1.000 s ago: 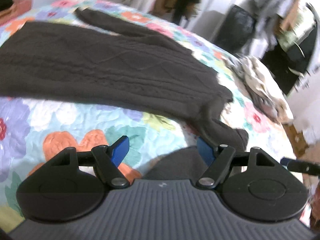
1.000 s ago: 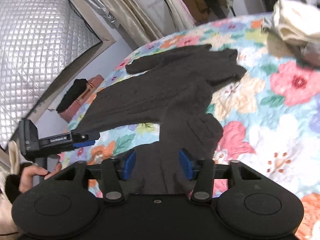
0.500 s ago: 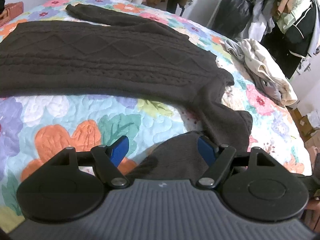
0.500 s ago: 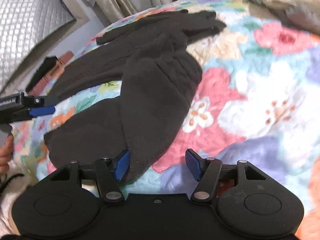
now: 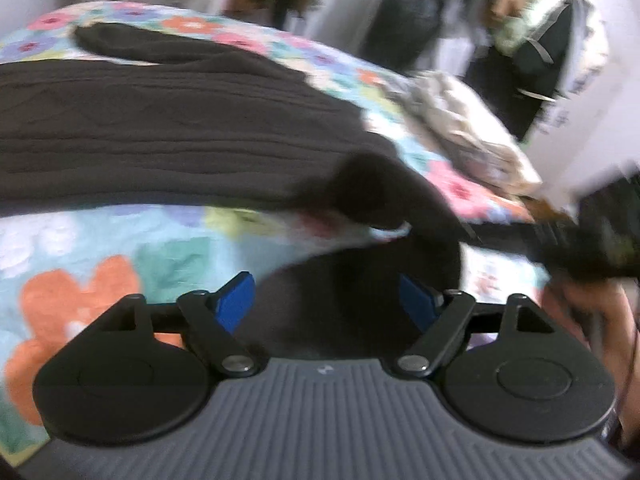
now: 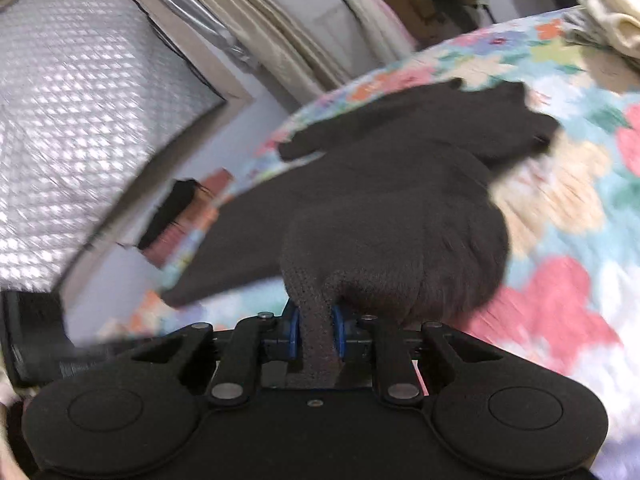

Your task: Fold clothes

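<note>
Right tongs (image 6: pixel 314 334) pinching blurred sweater (image 6: pixel 400 208) sleeve

Floral bed (image 5: pixel 120 248): brown sweater (image 5: pixel 168 128), possibly crumpled clothes (image 5: pixel 460 136)

Bed with floral quilt (image 5: pixel 100 240) ahead of the tongs. Quilted silver panel (image 6: pixel 80 120) in a frame, upper left of the right tongs. Beige curtains (image 6: pixel 272 48) beyond it. White wall (image 5: pixel 600 128) right of the left tongs.
</note>
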Demonstrator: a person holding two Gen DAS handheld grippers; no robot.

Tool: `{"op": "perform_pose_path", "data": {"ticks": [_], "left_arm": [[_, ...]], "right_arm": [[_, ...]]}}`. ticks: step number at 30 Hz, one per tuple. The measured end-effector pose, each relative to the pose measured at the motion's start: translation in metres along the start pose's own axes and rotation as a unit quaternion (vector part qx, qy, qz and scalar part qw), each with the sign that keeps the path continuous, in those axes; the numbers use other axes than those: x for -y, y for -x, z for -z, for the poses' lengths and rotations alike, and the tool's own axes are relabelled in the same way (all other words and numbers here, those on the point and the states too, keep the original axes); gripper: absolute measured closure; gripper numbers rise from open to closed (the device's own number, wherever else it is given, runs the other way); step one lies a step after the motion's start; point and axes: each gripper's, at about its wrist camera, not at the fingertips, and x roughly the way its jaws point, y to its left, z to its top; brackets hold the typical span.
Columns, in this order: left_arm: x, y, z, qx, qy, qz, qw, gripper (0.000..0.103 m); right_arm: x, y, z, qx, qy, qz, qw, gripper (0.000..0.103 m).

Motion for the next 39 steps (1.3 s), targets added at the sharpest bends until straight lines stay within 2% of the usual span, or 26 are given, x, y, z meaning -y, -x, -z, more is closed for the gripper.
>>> {"op": "perform_pose_path", "data": {"ticks": [4,8,11,12,13,14,15,16,19,21,22,24,25,27,32,33,34,36,38,39], "left_arm": [[0.011,-0.007,0.003,-0.002,-0.025,0.008,0.9997,0.015],[0.011,-0.02,0.001,0.006,-0.008,-0.004,0.9999,0.003],[0.009,-0.041,-0.005,0.001,-0.01,-0.045,0.9989,0.004],[0.005,-0.046,-0.007,0.004,-0.008,-0.061,0.9981,0.008],[-0.003,-0.05,-0.008,0.01,0.004,-0.071,0.9975,0.034],[-0.012,-0.054,-0.01,0.004,0.024,-0.07,0.9972,0.074],[-0.023,-0.056,-0.012,-0.005,0.051,-0.061,0.9968,0.087],[-0.031,-0.054,-0.014,-0.003,0.072,-0.05,0.9961,0.09],[-0.046,-0.033,-0.024,0.023,0.096,-0.037,0.9944,0.091],[-0.055,-0.015,-0.034,0.02,0.123,-0.012,0.9922,0.093],[-0.064,-0.007,-0.038,0.012,0.155,0.015,0.9877,0.095],[-0.088,0.005,-0.045,-0.001,0.229,0.072,0.9706,0.096],[-0.101,0.009,-0.049,0.005,0.244,0.067,0.9674,0.096],[-0.127,0.017,-0.057,0.018,0.273,0.057,0.96,0.096],[-0.193,0.033,-0.074,0.046,0.339,0.026,0.9394,0.096],[-0.204,0.024,-0.071,0.041,0.335,0.004,0.9414,0.096],[-0.213,0.016,-0.065,0.035,0.34,-0.011,0.9396,0.096],[-0.229,0.0,-0.049,0.02,0.362,-0.014,0.932,0.096],[-0.24,-0.012,-0.04,0.008,0.385,-0.002,0.9229,0.097],[-0.243,-0.016,-0.04,0.004,0.387,-0.003,0.9222,0.096]], "right_arm": [[-0.015,-0.011,-0.026,0.006,-0.003,-0.035,0.999,0.082],[-0.036,-0.036,-0.046,-0.03,0.002,-0.05,0.998,0.082],[-0.042,-0.05,-0.054,-0.046,-0.011,-0.064,0.997,0.082],[-0.044,-0.053,-0.056,-0.048,-0.015,-0.065,0.997,0.082],[-0.044,-0.054,-0.056,-0.046,-0.016,-0.061,0.997,0.082],[-0.042,-0.053,-0.055,-0.042,-0.016,-0.054,0.998,0.082],[-0.041,-0.053,-0.053,-0.037,-0.016,-0.047,0.998,0.082],[-0.039,-0.051,-0.052,-0.033,-0.015,-0.038,0.999,0.082],[-0.027,-0.04,-0.043,-0.016,-0.016,-0.008,1.0,0.076],[-0.017,-0.024,-0.034,-0.004,-0.045,-0.016,0.999,0.073],[-0.012,-0.015,-0.029,0.007,-0.063,-0.027,0.998,0.068],[-0.006,0.006,-0.021,0.038,-0.075,-0.025,0.996,0.06],[-0.003,0.016,-0.017,0.055,-0.076,-0.018,0.995,0.054],[0.002,0.03,-0.013,0.074,-0.071,0.003,0.995,0.05],[0.025,0.024,-0.006,0.071,-0.082,0.06,0.992,0.05],[0.029,0.019,-0.003,0.068,-0.087,0.072,0.991,0.05],[0.031,0.013,-0.001,0.063,-0.092,0.079,0.991,0.05],[0.034,0.001,0.007,0.048,-0.103,0.082,0.99,0.05],[0.03,-0.011,0.017,0.027,-0.097,0.073,0.992,0.05],[0.028,-0.017,0.022,0.016,-0.091,0.069,0.993,0.05]]}}
